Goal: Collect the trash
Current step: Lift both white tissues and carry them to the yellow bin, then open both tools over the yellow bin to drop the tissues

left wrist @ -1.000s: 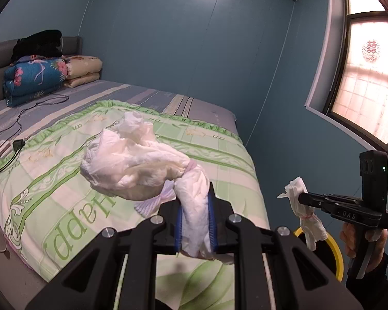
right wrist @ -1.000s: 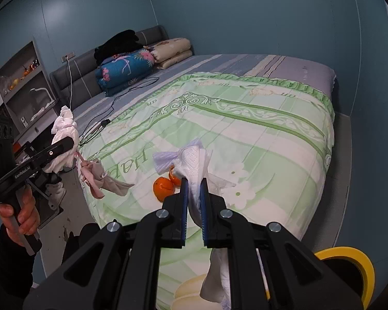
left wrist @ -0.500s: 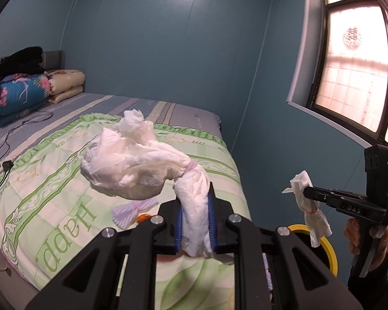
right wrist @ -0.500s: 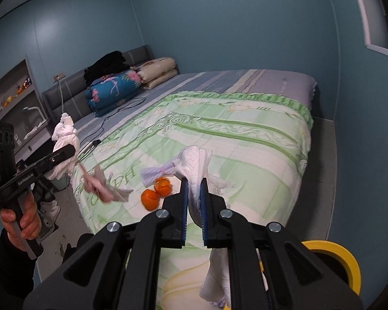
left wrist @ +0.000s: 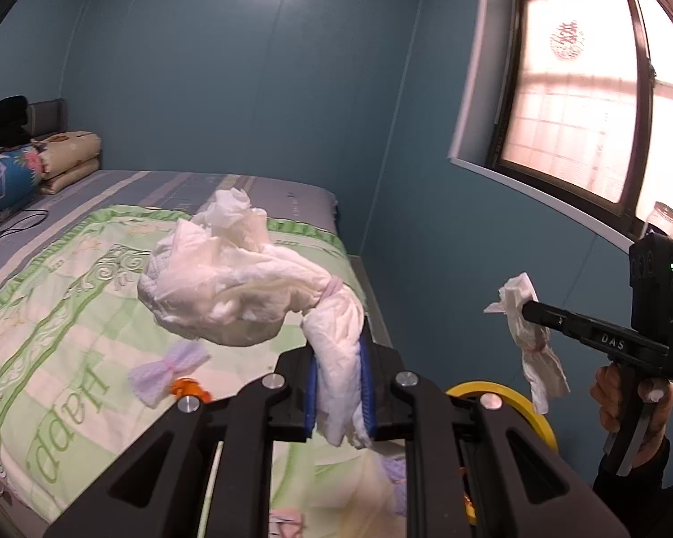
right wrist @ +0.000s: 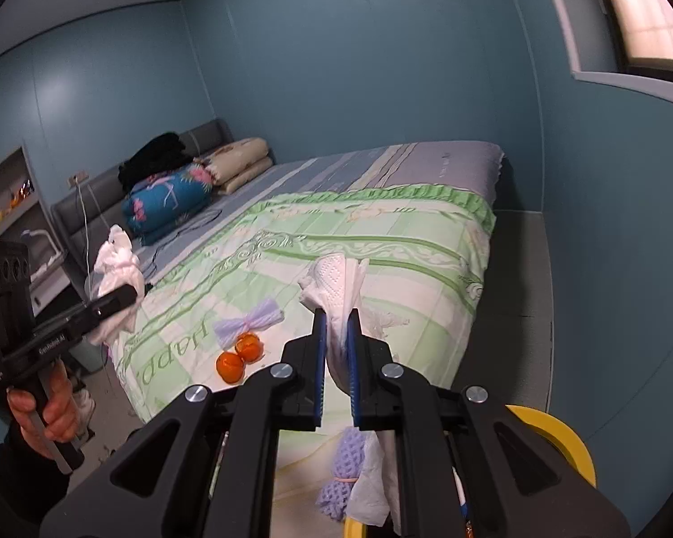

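Two grippers, both clamped on trash: left gripper (left wrist: 340, 396) pinches big tissue wad (left wrist: 229, 291), right gripper (right wrist: 335, 374) a smaller tissue (right wrist: 336, 282), above bed edge w/ yellow bin (right wrist: 556, 437) below. Risk: the wad's heavy end hangs off a thin tail & could slip out, missing bin.

Black tool (left wrist: 340, 385) — blue pads (left wrist: 310, 396), silver screws, dark sleeve (left wrist: 628, 488).

Standing against teal-blue walls (right wrist: 359, 67), a bed (right wrist: 448, 166) wearing a green-and-cream quilt (right wrist: 417, 242). Leaning on the grey headboard (right wrist: 202, 134), folded bedding (right wrist: 170, 197). Glowing pinkish through frosted panes, a dark-framed window (left wrist: 579, 103). Showing beside the bed, grey floor (right wrist: 516, 278). Sitting recessed at left, a wall shelf (right wrist: 13, 206).
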A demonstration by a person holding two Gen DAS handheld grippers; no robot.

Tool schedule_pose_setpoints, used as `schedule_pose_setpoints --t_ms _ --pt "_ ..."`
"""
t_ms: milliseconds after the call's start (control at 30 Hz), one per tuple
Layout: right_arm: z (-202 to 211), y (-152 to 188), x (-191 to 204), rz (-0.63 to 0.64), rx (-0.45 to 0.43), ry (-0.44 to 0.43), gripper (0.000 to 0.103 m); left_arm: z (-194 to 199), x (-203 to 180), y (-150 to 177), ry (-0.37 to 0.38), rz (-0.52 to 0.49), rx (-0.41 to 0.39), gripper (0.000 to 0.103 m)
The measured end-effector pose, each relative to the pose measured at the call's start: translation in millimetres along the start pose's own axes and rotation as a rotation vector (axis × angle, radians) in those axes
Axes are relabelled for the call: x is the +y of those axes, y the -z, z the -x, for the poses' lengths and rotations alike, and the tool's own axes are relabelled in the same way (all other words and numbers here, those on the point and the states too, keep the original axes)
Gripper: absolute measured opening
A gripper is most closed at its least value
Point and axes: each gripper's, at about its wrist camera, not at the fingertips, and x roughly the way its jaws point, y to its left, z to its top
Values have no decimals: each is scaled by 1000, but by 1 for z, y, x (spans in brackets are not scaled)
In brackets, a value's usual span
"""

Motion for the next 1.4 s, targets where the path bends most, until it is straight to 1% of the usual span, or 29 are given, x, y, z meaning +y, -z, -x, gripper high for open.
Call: schedule_pose_setpoints --t_ms 233,367,567,833,1067,1300,1400 --pt "27 3 -26 -45 -51 32 8 -22 -35 3 76 -39 32 14" --pt "40 6 -39 -72 -70 48 8 -35 -58 8 132 -62 54 14" --pt "57 13 -54 -100 -86 62 8 -52 -96 21 204 -116 97 14" --pt "74 23 -69 -143 -104 73 8 -73 -132 43 274 -156 159 14" --pt "73 34 -85 -192 -88 91 8 -92 -153 64 319 -173 225 14" --pt "61 40 -93 -217 -53 90 8 -108 -168 85 346 -192 295 14" --pt "59 41 -95 -224 -45 91 8 -110 -172 89 355 -199 308 14"
